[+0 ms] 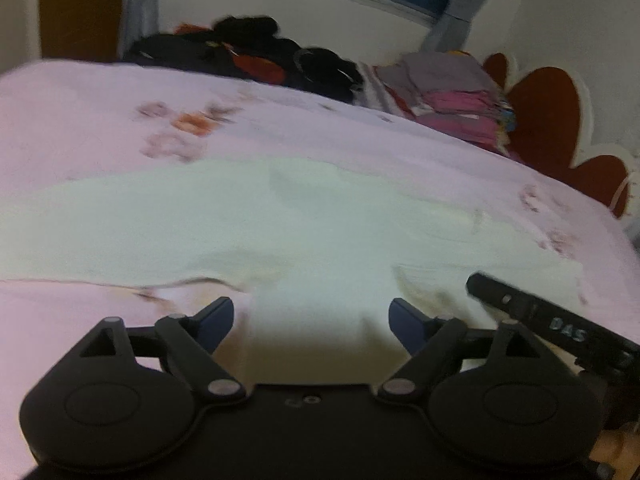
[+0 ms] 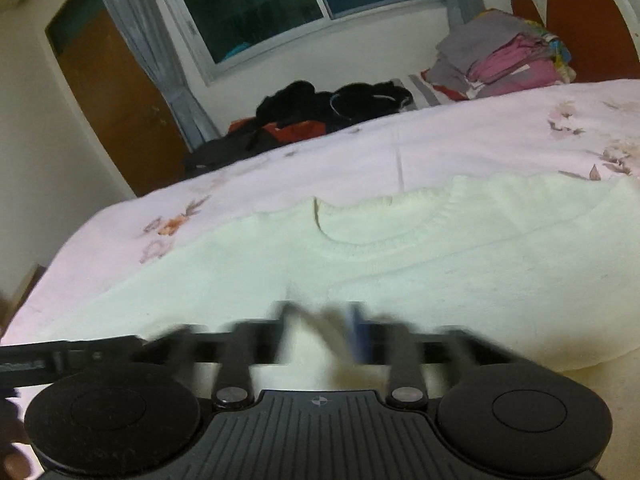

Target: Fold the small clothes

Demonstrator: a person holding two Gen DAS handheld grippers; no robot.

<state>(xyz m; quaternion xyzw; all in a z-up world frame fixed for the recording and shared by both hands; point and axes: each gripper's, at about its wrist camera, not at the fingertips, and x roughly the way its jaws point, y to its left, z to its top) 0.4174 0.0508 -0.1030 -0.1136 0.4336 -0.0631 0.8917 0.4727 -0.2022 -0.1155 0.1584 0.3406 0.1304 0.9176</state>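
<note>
A cream knitted sweater [image 2: 400, 264] lies spread flat on the pink floral bed cover [image 2: 460, 148], neckline away from me. It also shows in the left wrist view [image 1: 240, 220]. My left gripper [image 1: 312, 320] is open, its jaws wide apart just above the sweater's near edge, holding nothing. My right gripper [image 2: 324, 332] is motion-blurred; its fingers stand close together with a fold of the sweater's near edge between them. A finger of the right gripper [image 1: 520, 304] shows at the right in the left wrist view.
A heap of dark and red clothes [image 2: 320, 116] lies at the bed's far edge. A stack of folded grey and pink clothes [image 2: 500, 60] sits by the red headboard [image 2: 592, 24]. A window, curtains and a brown door are beyond.
</note>
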